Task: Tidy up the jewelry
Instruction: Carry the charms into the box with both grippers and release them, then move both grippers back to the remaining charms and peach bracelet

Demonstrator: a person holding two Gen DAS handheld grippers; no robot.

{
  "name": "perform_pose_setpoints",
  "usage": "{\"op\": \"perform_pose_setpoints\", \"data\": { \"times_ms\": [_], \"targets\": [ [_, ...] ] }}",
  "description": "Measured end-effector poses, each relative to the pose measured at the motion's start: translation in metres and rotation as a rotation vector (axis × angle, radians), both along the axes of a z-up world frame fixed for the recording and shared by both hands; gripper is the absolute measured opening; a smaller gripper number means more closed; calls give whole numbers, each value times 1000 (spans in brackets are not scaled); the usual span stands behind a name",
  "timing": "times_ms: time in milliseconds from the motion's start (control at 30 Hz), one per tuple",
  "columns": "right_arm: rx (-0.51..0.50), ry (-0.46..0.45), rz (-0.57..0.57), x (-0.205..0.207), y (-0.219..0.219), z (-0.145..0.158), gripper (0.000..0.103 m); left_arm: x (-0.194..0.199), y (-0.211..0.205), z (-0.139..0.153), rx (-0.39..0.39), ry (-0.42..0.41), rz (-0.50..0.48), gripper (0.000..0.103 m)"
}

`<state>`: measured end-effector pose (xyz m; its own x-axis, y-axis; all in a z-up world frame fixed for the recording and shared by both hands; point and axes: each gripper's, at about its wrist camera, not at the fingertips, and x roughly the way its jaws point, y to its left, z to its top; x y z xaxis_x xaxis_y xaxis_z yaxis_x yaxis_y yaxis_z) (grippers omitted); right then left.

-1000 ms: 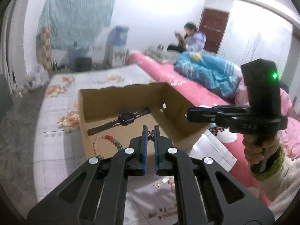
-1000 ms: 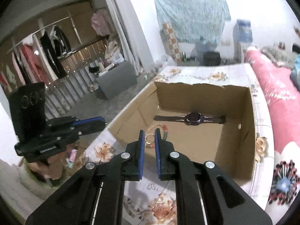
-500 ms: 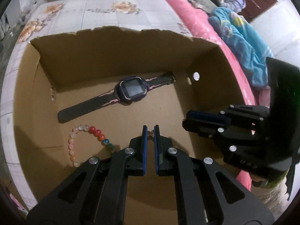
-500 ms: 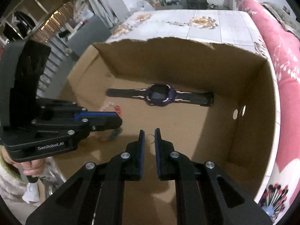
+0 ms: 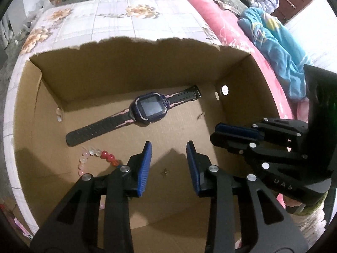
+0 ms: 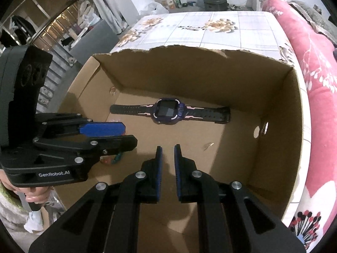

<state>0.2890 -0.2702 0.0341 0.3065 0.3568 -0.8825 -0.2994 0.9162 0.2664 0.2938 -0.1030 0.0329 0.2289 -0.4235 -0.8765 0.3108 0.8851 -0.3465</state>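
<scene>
One cardboard box [image 5: 130, 67] holds one watch [image 5: 149, 107], one bead bracelet [image 5: 92, 158] and one small earring [image 5: 164, 171].

A watch [image 5: 150, 109] lies in the cardboard box [image 5: 130, 63] near its far wall. A bead bracelet [image 5: 94, 158] lies nearer, toward the left wall. The box rests on a bed [image 5: 118, 16].

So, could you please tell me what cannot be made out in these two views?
- Bead bracelet: in the left wrist view, partly behind the left claw, whose jaws have just been opening. In the right wrist view, nearly all of it is behind that claw.
- Tiny object on the cardboard box floor, between the claw's fingers: too small to name.
- Watch screen: dark, nothing readable.
</scene>
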Motion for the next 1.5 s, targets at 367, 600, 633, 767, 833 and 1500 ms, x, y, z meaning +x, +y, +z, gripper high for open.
{"op": "perform_pose_setpoints", "data": {
  "times_ms": [367,600,633,767,833,1500],
  "targets": [
    [43,-104,-33,-19,-19,35,23,-19,6,31,-3,-119,-26,37],
    [95,-241,-65,-61,-44,87,28,-60,22,72,-68,-245,-56,49],
    [98,-255,-72,-66,-47,93,29,-67,26,78,-84,-258,-57,50],
    [117,-326,-99,-101,-61,121,31,-103,49,98,-115,-336,-59,56],
    [128,-357,-110,-121,-66,132,34,-118,59,104,-128,-366,-53,59],
    [226,-132,-315,-249,-72,-46,44,-215,95,-31,-52,-260,71,77]
  ]
}}
